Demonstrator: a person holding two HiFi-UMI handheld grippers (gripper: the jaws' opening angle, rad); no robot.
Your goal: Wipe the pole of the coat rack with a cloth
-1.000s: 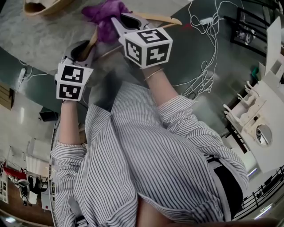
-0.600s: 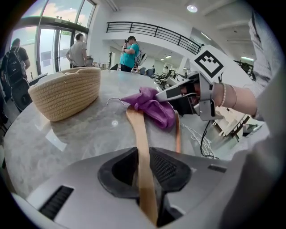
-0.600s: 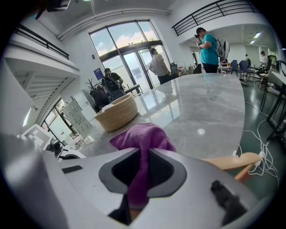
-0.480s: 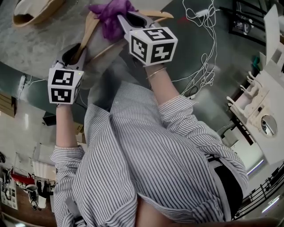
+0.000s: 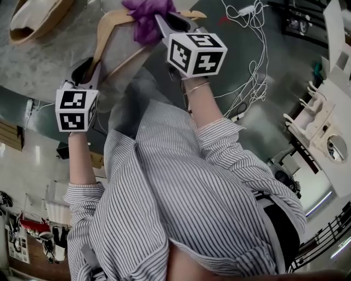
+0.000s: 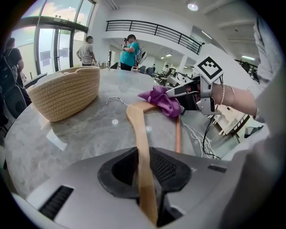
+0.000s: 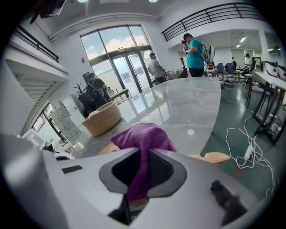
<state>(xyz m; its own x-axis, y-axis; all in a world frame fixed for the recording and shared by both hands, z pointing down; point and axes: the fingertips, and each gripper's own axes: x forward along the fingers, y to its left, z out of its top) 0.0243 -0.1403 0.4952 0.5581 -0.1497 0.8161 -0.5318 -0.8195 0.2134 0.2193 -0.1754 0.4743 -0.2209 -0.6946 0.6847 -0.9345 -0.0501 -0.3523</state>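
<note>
A wooden coat hanger point(image 5: 107, 33) lies over the edge of a grey marble table point(image 5: 49, 66). My left gripper point(image 5: 88, 68) is shut on one arm of it; in the left gripper view the wooden arm point(image 6: 139, 134) runs out from between the pads of my left gripper point(image 6: 143, 167). A purple cloth point(image 5: 147, 13) is bunched on the hanger's other part. My right gripper point(image 5: 164, 24) is shut on it, and in the right gripper view the cloth point(image 7: 143, 138) hangs out of the jaws of my right gripper point(image 7: 142, 172). No coat rack pole is in view.
A woven basket point(image 6: 67, 91) stands on the table beyond the hanger. White cables point(image 5: 247, 66) trail over the dark floor to the right. A white structure point(image 5: 323, 131) stands at the far right. People point(image 6: 132, 51) stand far behind the table.
Both grippers have drawn a little farther apart in the head view: the left one lower and to the left, the right one with the cloth up and to the right. Both grips held.
</note>
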